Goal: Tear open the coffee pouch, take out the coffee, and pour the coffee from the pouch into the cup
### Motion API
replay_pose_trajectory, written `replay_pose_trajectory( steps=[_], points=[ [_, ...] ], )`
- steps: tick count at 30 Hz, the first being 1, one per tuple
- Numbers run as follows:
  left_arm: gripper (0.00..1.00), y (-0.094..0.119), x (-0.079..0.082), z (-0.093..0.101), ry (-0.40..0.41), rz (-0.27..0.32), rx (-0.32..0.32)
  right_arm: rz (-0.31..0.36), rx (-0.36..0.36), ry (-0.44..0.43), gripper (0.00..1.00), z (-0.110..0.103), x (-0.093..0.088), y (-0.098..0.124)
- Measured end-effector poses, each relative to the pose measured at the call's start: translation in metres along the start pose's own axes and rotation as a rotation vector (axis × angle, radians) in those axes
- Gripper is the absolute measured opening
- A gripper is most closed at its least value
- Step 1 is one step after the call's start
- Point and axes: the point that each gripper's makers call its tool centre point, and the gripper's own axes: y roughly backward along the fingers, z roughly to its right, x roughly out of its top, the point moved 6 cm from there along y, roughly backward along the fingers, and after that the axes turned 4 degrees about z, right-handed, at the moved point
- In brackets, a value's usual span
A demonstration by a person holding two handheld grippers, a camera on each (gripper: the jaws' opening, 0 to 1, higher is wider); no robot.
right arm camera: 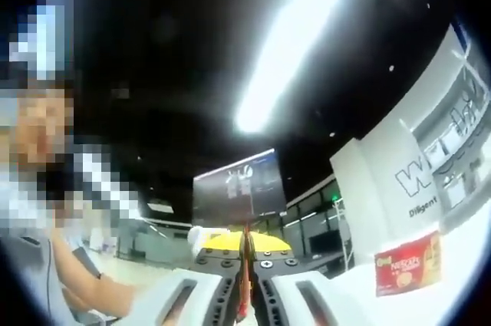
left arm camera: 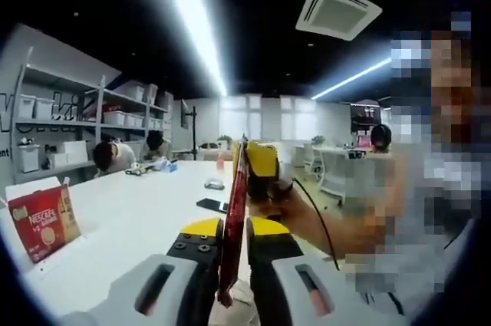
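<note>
The left gripper (left arm camera: 232,243) clamps its 2 yellow-tipped jaws on the slim red coffee pouch (left arm camera: 234,211), held upright edge-on above the white table (left arm camera: 138,211). The right gripper (right arm camera: 246,258) pinches the pouch's upper end. A red Nescafé box (left arm camera: 44,222) stands left.
</note>
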Motion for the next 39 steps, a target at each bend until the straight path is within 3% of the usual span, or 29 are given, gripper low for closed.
replay_pose_trajectory(
  steps=[3,8,12,16,24,29,35,39],
  points=[
    [0.06,-0.002,0.003,0.002,-0.045,0.006,-0.024,0.007,0.000,-0.006,0.03,0.001,0.001,0.000],
    [0.05,-0.003,0.002,-0.001,-0.051,-0.013,-0.028,0.004,-0.006,-0.023,0.07,0.007,-0.002,0.002],
    [0.05,-0.002,0.002,-0.003,-0.048,-0.001,-0.032,-0.042,-0.001,-0.056,0.12,0.008,-0.018,0.002],
    [0.06,-0.003,0.000,-0.003,-0.038,-0.017,-0.025,-0.059,-0.003,-0.037,0.04,0.006,-0.025,0.002],
    [0.15,-0.006,0.010,0.001,0.008,0.045,-0.033,-0.034,0.005,-0.019,0.03,0.003,-0.023,0.001],
    [0.06,-0.012,0.011,0.002,-0.034,0.038,-0.040,-0.049,0.001,-0.013,0.03,0.002,-0.025,-0.001],
    [0.04,-0.010,0.007,0.001,-0.056,0.018,-0.038,-0.066,-0.013,-0.032,0.08,0.003,-0.027,0.000],
    [0.04,-0.004,0.006,0.002,-0.059,0.002,-0.032,-0.024,-0.024,-0.016,0.08,0.005,-0.014,0.004]
  ],
)
